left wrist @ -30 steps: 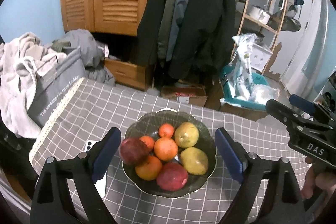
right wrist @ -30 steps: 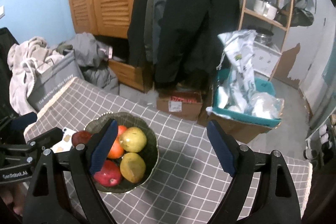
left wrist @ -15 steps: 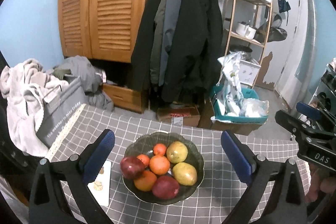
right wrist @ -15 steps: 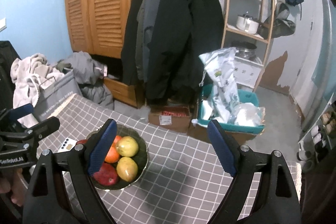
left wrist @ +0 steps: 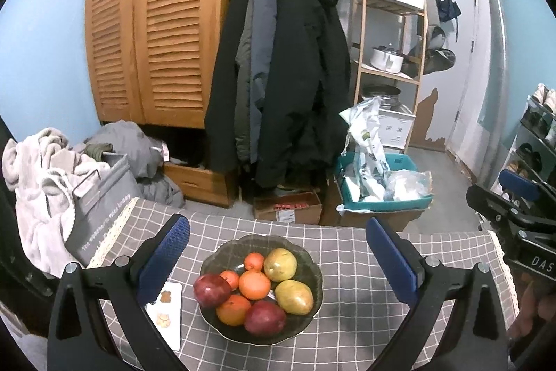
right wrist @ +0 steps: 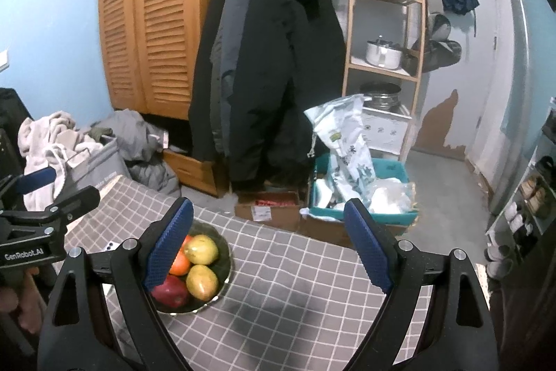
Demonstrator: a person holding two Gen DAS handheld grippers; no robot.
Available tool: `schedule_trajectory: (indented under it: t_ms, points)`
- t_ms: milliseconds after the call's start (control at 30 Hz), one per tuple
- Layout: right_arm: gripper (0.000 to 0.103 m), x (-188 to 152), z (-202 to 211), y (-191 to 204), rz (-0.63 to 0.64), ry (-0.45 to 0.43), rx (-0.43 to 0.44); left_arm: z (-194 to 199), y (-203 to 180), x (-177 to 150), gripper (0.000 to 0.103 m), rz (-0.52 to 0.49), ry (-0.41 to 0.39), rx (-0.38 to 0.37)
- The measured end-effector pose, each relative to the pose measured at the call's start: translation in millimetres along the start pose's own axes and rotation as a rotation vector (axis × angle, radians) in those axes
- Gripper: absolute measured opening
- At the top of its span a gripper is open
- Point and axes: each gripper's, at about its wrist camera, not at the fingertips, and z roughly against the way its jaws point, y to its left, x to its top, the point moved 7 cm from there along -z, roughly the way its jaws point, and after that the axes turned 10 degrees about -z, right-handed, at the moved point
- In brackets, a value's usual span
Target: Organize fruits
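The fruits sit piled in a dark bowl at lower centre of the left view, on the grey checked tablecloth. The left gripper and the right gripper both hover with jaws wide, nothing between them

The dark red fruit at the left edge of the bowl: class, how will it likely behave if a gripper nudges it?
The dark red fruit looks round and smooth, so it would probably roll. It sits high against the bowl rim, so an outward push might tip it onto the checked cloth. Its glossy skin may slip between pads.
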Motion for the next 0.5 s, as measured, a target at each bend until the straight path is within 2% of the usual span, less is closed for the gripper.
schedule_trajectory:
  t_ms: [200, 500]
  points:
    - [0.087, 1, 9, -11, -0.004, -0.029, -0.031, 3, -6, 2, 0.102, 0.012, -0.009, -0.029]
    - [0.087, -1, 5, -21, -0.017, -0.023, -0.039, 2, -11, 4, 0.102, 0.0, -0.01, -0.024]
